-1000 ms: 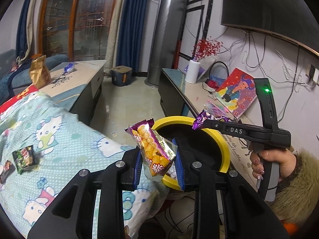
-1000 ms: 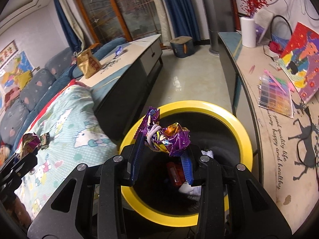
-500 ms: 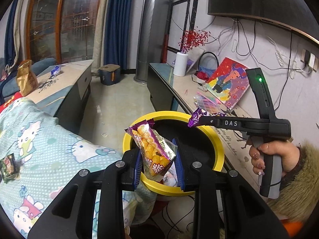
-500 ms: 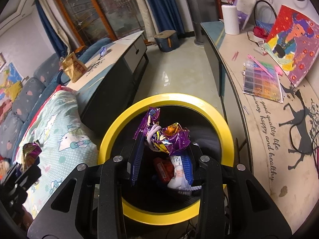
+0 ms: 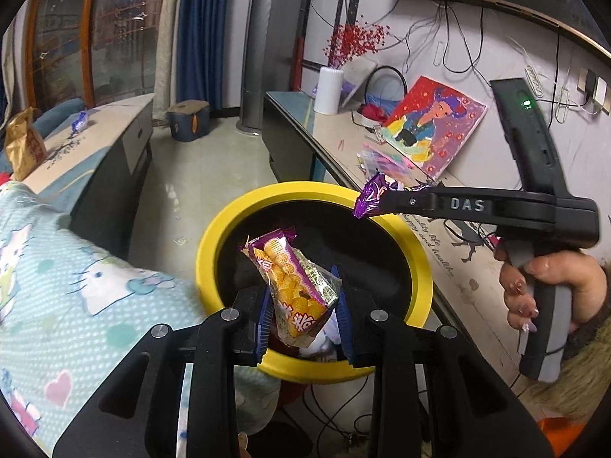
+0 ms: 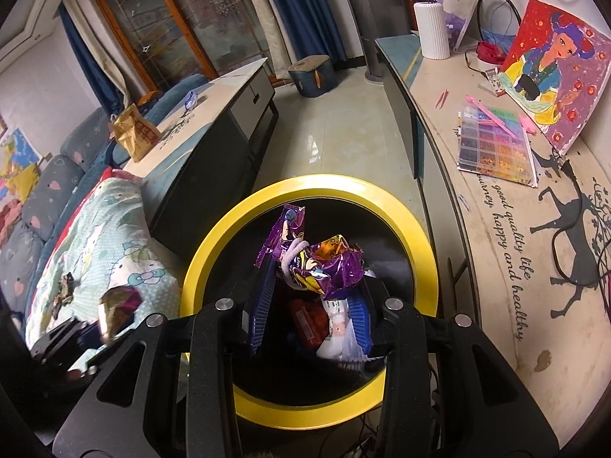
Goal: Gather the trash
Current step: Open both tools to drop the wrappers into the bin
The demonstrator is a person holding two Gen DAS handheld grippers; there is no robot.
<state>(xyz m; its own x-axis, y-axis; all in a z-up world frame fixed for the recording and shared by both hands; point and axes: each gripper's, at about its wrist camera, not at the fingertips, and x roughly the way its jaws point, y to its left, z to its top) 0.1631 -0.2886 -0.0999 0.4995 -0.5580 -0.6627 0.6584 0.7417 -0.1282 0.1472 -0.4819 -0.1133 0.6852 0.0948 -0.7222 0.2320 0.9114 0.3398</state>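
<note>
While over the bin point(image 5: 206, 267) | left gripper point(image 5: 303, 311) pinches snack bag point(image 5: 294, 286), long axis up-left (tilted) | right gripper point(image 6: 309, 305) pinches purple wrapper point(image 6: 324, 267), above bin's open middle.

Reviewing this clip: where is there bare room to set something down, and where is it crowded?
Free: the low cabinet top past the gold bag and blue wrapper; the blanket between the small packets and the bin; the counter near its printed lettering. Crowded: the counter's far end around the bead box, painting and vase; the bin's bottom holds trash.
</note>
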